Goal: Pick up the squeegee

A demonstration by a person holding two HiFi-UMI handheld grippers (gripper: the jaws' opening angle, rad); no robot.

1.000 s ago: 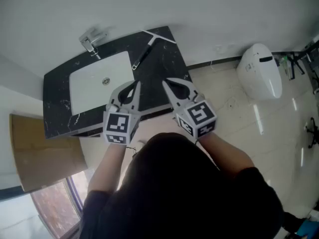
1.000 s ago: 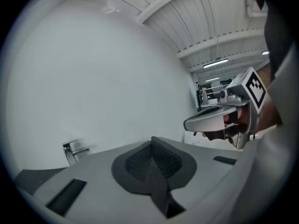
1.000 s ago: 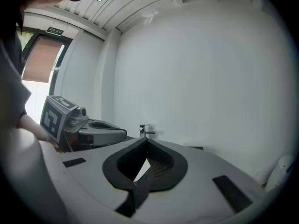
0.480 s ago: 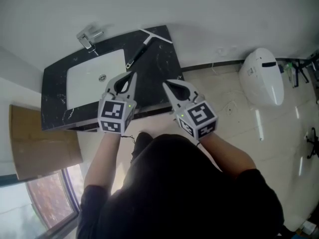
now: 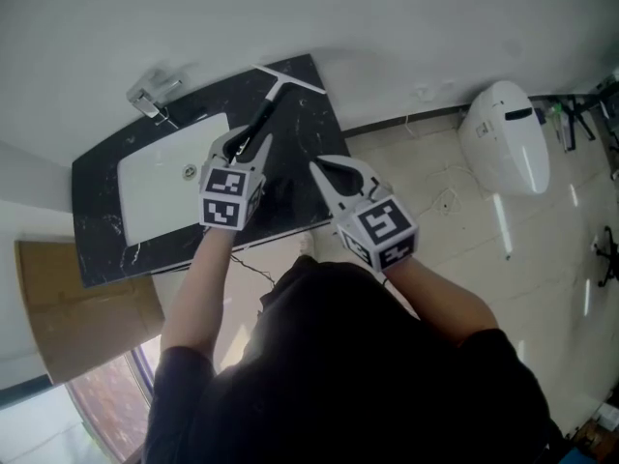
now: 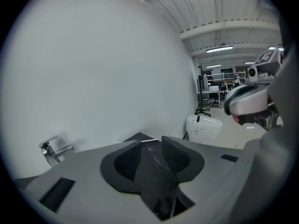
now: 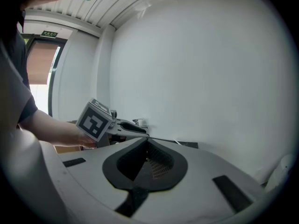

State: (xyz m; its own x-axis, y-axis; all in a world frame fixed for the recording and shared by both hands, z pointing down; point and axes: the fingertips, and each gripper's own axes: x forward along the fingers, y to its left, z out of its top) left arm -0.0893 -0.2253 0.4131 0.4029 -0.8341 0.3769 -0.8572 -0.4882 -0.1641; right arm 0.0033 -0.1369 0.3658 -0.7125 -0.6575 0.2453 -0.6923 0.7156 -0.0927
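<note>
The squeegee (image 5: 274, 93), with a black handle and a white blade (image 5: 290, 78), lies at the far right of the black marble counter (image 5: 309, 153). My left gripper (image 5: 250, 141) hovers at the near end of the handle, and its jaws are opening. In the left gripper view the left gripper (image 6: 152, 146) shows only dark counter in its gap, with the white blade (image 6: 149, 140) beyond. My right gripper (image 5: 315, 166) hangs over the counter's front right part with its tips together, holding nothing. In the right gripper view the right gripper (image 7: 146, 141) shows its jaws meeting.
A white sink (image 5: 164, 177) is set into the counter's left half, with a chrome faucet (image 5: 150, 95) behind it against the white wall. A white toilet (image 5: 503, 138) stands on the tiled floor to the right. A brown panel (image 5: 82, 322) leans at the lower left.
My left gripper has moved forward over the counter to the squeegee handle, and its jaws have gone from shut to apart. The right gripper has edged forward.
</note>
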